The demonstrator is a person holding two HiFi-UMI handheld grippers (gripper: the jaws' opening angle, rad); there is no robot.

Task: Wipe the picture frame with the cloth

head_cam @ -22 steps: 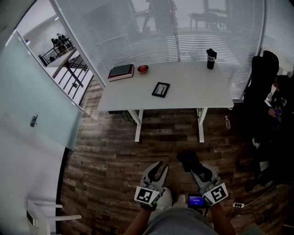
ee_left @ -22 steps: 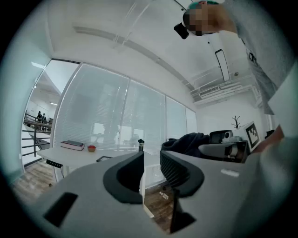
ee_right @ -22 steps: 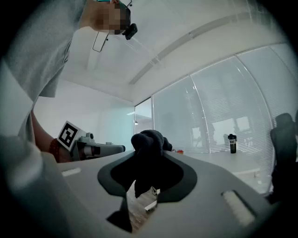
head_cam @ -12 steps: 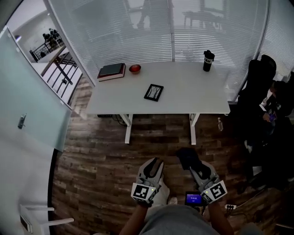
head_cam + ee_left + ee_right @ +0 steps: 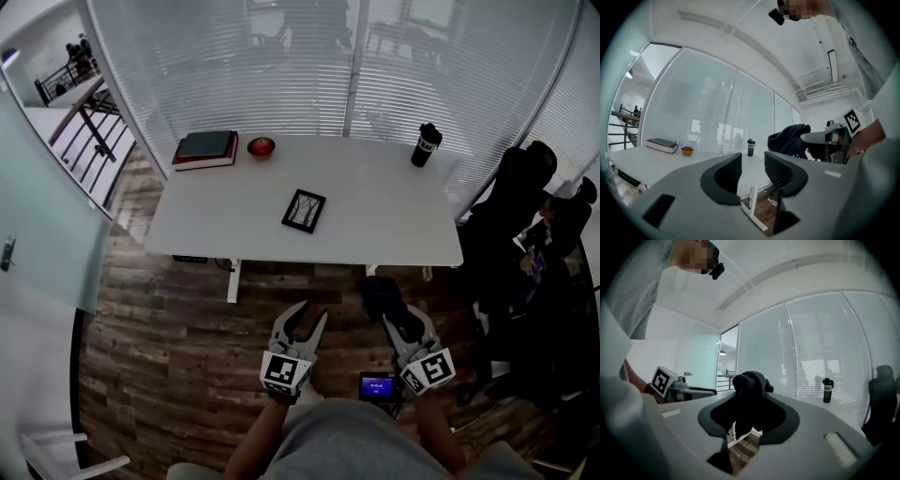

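Both forearms reach forward from the bottom of the head view. They hold the two grippers level and side by side above the brown plank floor [image 5: 187, 319], short of the white desk's [image 5: 394, 220] near edge and pointing toward it. The left gripper [image 5: 306, 317] has its jaws a narrow gap apart with nothing between them. The right gripper [image 5: 401, 319] is pinched on a bunched dark navy cloth [image 5: 380, 292], which bulges out past its jaw tips.

The small rectangular black-bordered picture frame [image 5: 304, 210] lies flat near the middle of the desk, turned a little askew to the desk's edges. Its pale centre carries thin dark lines too small to make out. It is well apart from both grippers and the cloth.
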